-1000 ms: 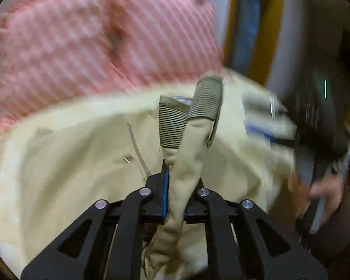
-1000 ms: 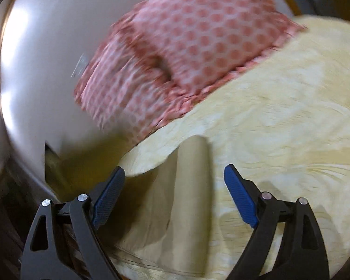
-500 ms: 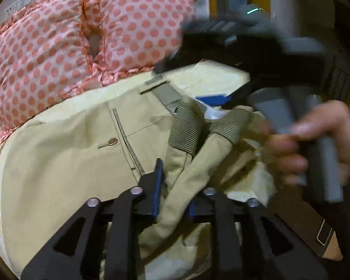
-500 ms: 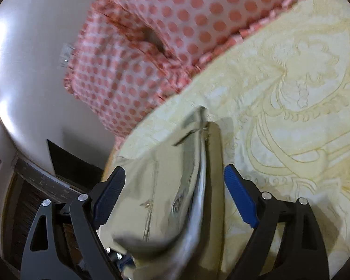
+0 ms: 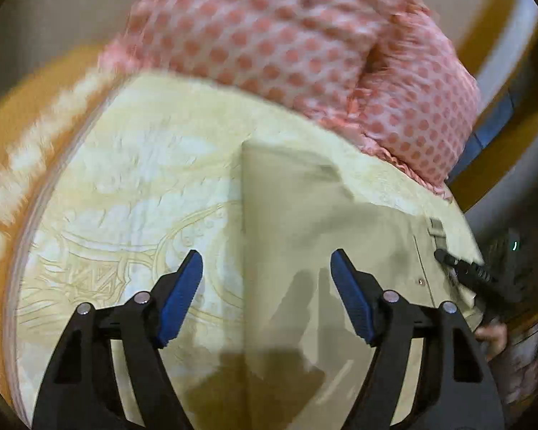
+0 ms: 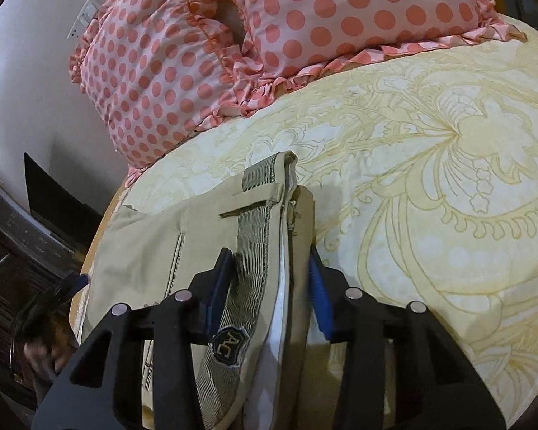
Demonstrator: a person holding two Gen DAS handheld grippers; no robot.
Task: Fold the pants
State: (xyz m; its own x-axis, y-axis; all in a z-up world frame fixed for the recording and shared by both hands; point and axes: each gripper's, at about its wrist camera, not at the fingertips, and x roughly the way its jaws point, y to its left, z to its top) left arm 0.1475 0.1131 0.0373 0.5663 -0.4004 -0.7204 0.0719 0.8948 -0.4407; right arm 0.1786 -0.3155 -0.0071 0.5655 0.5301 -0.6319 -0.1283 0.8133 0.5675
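Note:
The khaki pants [image 5: 305,236] lie folded on the yellow patterned bedspread [image 5: 132,186]. My left gripper [image 5: 265,286] is open and empty, hovering over the left edge of the folded pants. In the right wrist view the pants' waistband [image 6: 254,251], with its striped inner lining and a dark label, runs between the fingers. My right gripper [image 6: 269,283] is shut on the waistband. The right gripper's black tip [image 5: 462,268] also shows in the left wrist view at the pants' right edge.
Two pink polka-dot pillows [image 6: 233,46] lie against the white wall at the head of the bed. The wooden bed edge [image 5: 28,93] runs along the left. Dark furniture [image 6: 25,222] stands beside the bed.
My left gripper let go of the waistband, opened and swung over to the folded pants' left edge. My right gripper closed on the waistband.

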